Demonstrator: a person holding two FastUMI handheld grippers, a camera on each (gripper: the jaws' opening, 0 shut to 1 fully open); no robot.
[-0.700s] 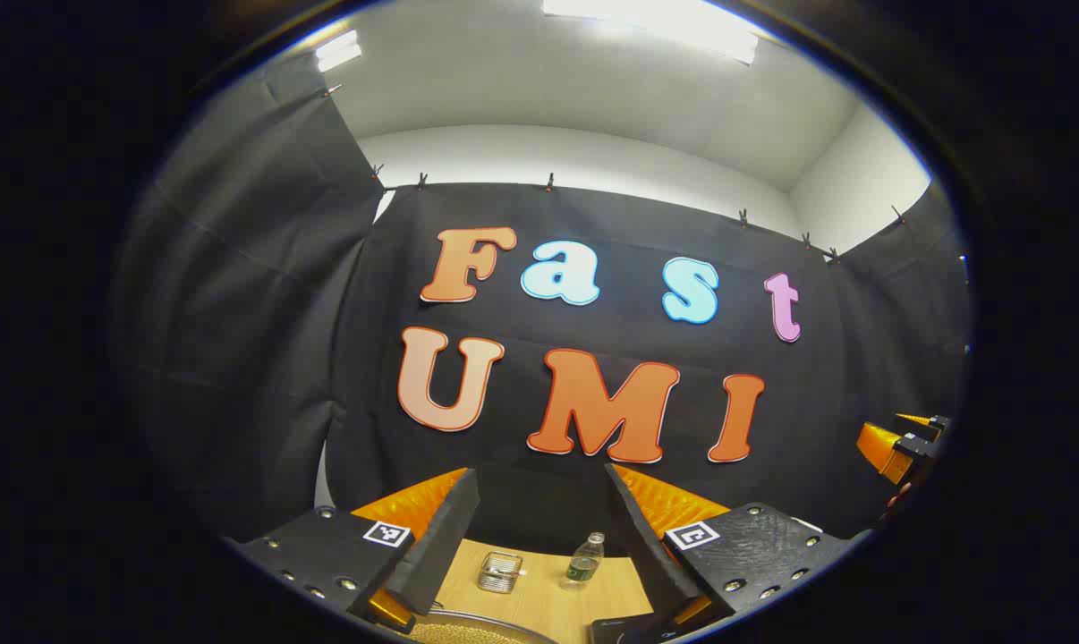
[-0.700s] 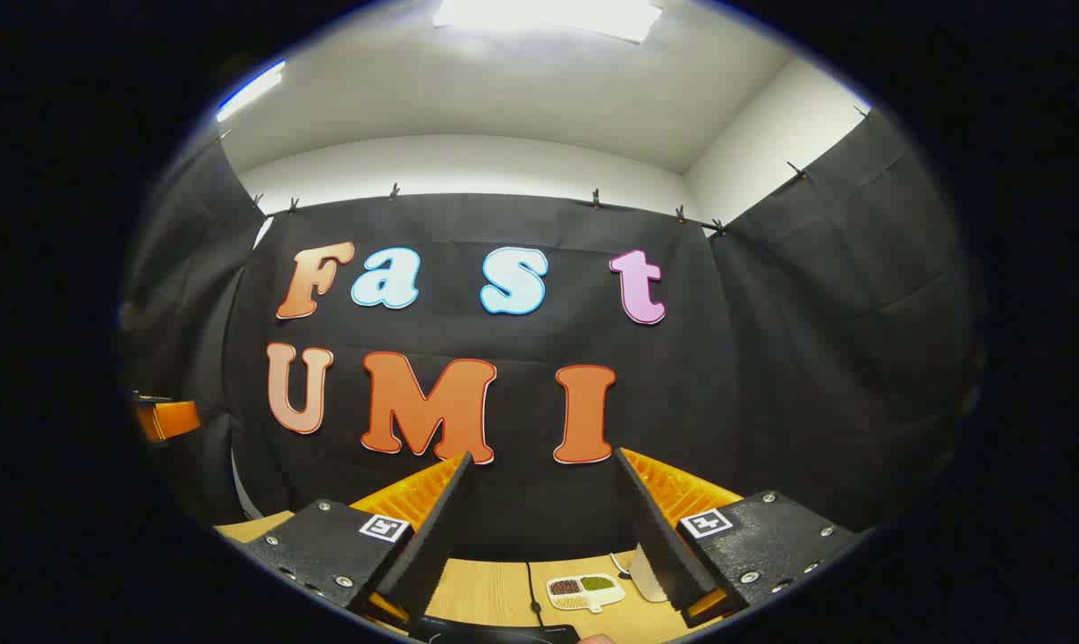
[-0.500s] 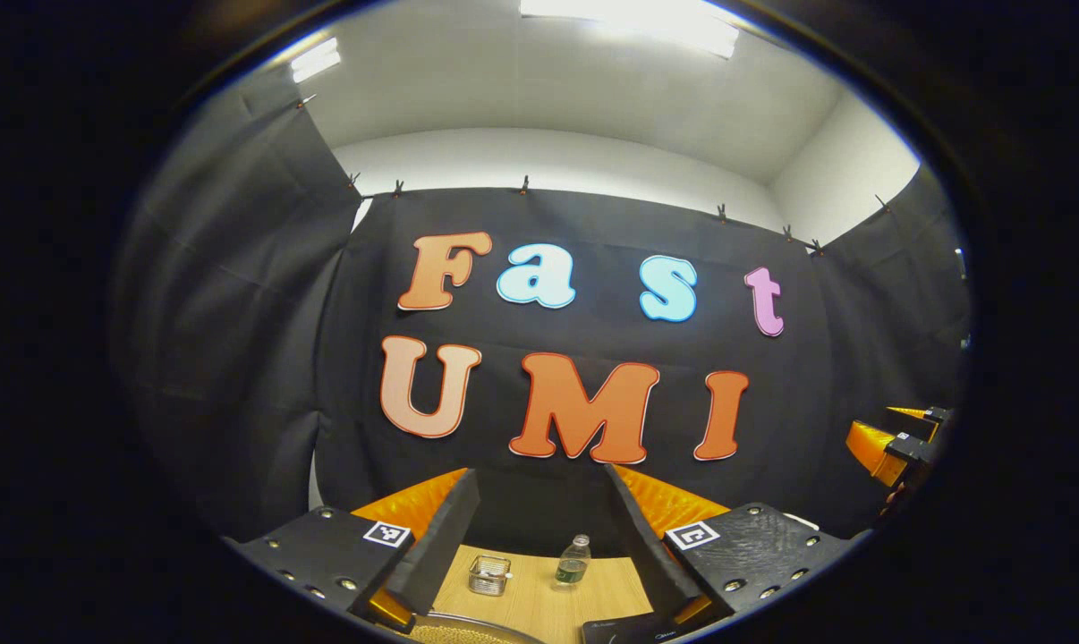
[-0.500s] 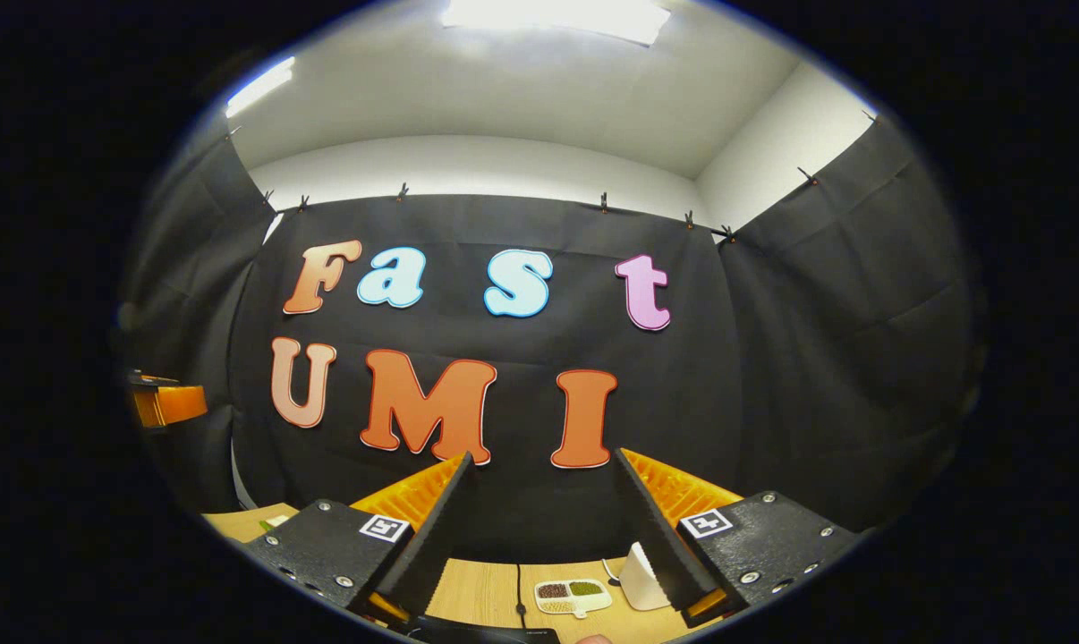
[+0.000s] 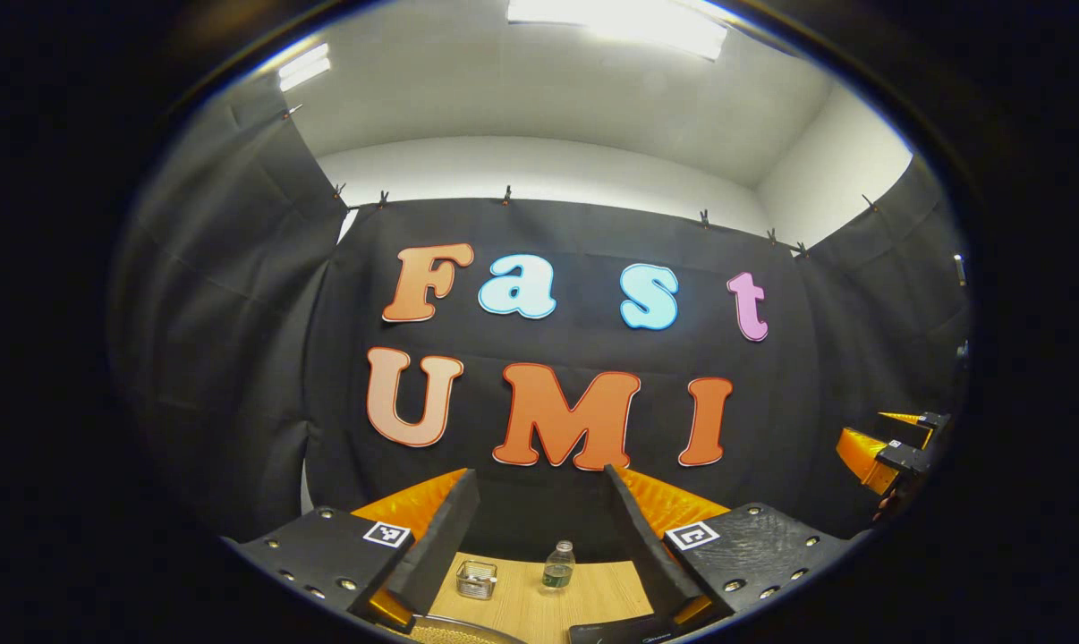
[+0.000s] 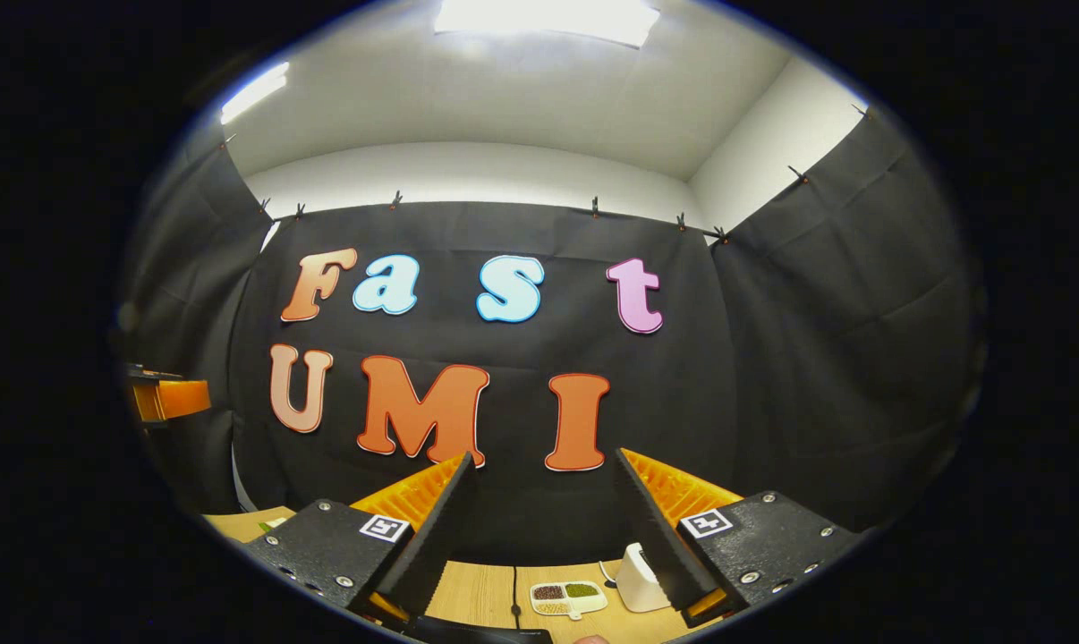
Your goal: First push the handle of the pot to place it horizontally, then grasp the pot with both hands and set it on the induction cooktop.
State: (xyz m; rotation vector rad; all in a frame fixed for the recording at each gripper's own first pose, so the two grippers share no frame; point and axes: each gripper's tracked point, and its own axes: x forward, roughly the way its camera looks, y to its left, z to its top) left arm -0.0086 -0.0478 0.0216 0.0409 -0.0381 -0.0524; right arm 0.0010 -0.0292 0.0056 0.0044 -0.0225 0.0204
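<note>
Both grippers, left and right, are held high with jaws apart and empty, likely pre-approach, while the pot sits low on the worktop beneath the left one.

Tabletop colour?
Light wood grain table, clearest in the left gripper view, behind the small bottle.

Pot — rim sliver only, cut by edge; cooktop likewise cropped.
</note>
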